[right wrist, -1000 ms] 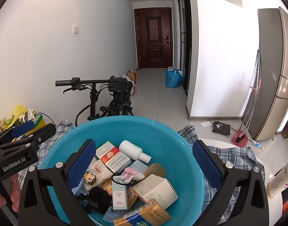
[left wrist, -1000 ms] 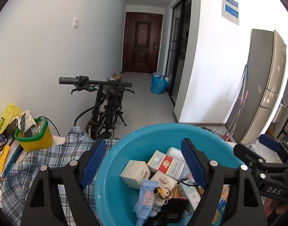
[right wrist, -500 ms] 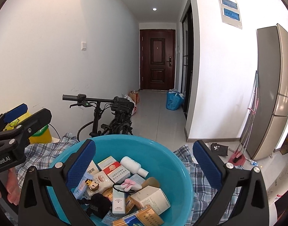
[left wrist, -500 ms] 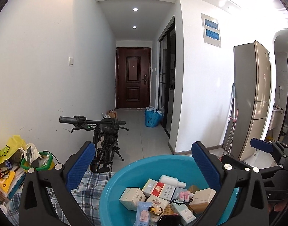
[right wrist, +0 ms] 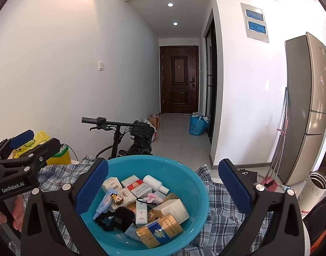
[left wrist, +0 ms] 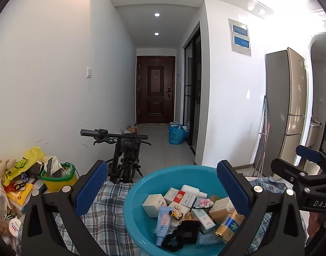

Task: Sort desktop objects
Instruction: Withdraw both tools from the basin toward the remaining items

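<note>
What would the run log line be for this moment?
left claw: open, empty | right claw: open, empty | blue basin: on plaid cloth, full of boxes and tubes | sorting: not begun

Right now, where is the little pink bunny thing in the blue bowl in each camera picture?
Left wrist view: the pink bunny thing lies right of centre in the blue bowl, near the right finger pad.
Right wrist view: the pink bunny thing lies mid-bowl, below the white bottle.
Shared landmark: the red-and-white box just behind it.
</note>
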The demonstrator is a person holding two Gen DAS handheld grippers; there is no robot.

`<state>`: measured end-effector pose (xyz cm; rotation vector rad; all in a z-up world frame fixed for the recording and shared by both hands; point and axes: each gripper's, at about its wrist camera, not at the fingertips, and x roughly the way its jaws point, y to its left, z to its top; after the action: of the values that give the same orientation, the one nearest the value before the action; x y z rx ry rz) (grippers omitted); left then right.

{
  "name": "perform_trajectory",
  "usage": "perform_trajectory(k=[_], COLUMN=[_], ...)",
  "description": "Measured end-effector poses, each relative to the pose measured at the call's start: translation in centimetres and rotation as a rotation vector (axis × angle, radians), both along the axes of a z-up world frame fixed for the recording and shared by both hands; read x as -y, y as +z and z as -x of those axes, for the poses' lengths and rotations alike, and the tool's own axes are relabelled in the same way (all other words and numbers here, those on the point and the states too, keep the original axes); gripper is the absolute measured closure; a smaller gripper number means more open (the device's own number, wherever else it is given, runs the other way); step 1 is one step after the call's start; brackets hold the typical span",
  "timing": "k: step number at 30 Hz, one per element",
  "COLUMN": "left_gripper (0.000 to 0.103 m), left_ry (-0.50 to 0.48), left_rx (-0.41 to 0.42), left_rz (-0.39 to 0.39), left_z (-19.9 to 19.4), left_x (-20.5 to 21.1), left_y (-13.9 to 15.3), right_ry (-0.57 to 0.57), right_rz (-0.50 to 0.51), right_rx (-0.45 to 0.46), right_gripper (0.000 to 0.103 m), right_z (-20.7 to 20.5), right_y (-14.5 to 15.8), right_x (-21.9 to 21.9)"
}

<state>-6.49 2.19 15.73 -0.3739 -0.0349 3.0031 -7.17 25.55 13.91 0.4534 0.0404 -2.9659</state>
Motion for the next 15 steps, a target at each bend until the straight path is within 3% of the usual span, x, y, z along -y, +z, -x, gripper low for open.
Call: perform_trajectory(k=[7,11,15], left_gripper=[0.000,0.000,0.000], left_ry=[0.004,0.009,0.001], left_rx=[-0.014,0.025,-0.033], left_rz=[0.006,-0.004,0.004], left_z=[-5.9,-9.2,-12.9], left_x=[0.2,0.3,0.2], left_y=[1.3,2.8,4.2], right_ry=[0.024,0.001,0.010], right_rz=[0.002,-0.020,-0.050], right_rx=[-0.023,-0.040,-0.091], right_gripper=[0.000,0.000,0.000], right_z=[-4.8,-7.3,-10.5], right_y=[1.0,2.2,3.9], right_x=[-0.2,0.1,1.0])
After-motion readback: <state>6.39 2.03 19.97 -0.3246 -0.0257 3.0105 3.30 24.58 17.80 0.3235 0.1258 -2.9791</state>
